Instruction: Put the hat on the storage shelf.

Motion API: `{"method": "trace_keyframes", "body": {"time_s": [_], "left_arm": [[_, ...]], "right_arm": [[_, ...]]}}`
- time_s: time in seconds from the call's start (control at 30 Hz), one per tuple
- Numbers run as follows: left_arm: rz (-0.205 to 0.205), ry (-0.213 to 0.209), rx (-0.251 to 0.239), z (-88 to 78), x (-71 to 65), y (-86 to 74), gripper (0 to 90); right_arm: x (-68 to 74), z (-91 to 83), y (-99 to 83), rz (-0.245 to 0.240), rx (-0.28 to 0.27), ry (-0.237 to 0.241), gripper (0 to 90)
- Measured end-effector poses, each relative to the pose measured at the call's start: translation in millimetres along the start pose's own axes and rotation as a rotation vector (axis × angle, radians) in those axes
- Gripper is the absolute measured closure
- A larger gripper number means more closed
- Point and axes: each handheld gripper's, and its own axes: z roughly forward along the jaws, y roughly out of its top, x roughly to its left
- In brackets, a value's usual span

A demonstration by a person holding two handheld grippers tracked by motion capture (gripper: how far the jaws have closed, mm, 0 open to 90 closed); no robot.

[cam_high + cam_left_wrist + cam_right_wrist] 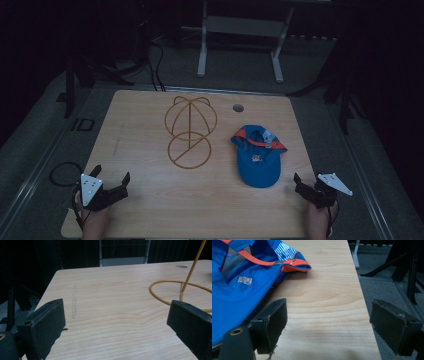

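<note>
A blue cap [257,156] with orange trim lies upside down on the right half of the wooden table [145,200]. Left of it stands a gold wire hat stand [190,131], a domed frame on a ring base. My left gripper [112,173] rests near the front left corner, open, with bare wood between its jaws [117,307]. The stand's ring [162,293] lies ahead of it to the right. My right gripper [307,182] sits at the front right edge, open and holding nothing [328,306]. The cap's brim [234,300] lies just beside its left jaw.
A small round hole [238,107] marks the table's far side. The table's right edge [364,302] runs between the right gripper's jaws, with grey floor beyond. A white metal frame [240,27] stands behind the table. A black cable loop [65,172] lies on the floor at left.
</note>
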Motion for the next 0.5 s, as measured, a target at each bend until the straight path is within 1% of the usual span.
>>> {"method": "trace_keyframes", "body": {"time_s": [0.13, 0.23, 0.27, 0.33, 0.43, 0.5], "left_arm": [[-0.004, 0.003, 0.000, -0.6, 0.1, 0.0, 2.3], [-0.006, 0.005, 0.000, -0.6, 0.2, 0.1, 2.3], [-0.006, 0.004, 0.000, -0.5, 0.2, 0.1, 2.3], [-0.006, 0.004, 0.001, -0.4, 0.2, 0.2, 2.3], [-0.009, 0.007, -0.001, -0.6, 0.3, 0.4, 2.3], [-0.010, 0.009, 0.000, -0.9, 0.8, 0.5, 2.3]], "right_arm": [[-0.1, -0.5, -0.2, 0.001, 0.001, 0.004, 14.5], [-0.6, -0.8, -0.4, 0.013, 0.005, 0.013, 14.5], [-1.2, -1.3, -0.7, 0.024, 0.005, 0.026, 14.5], [-1.9, -2.3, -1.1, 0.027, -0.004, 0.029, 14.5], [-3.0, -2.8, -0.9, 0.051, 0.004, 0.054, 14.5], [-2.7, -4.4, 3.1, 0.049, 0.004, 0.063, 14.4]]}}
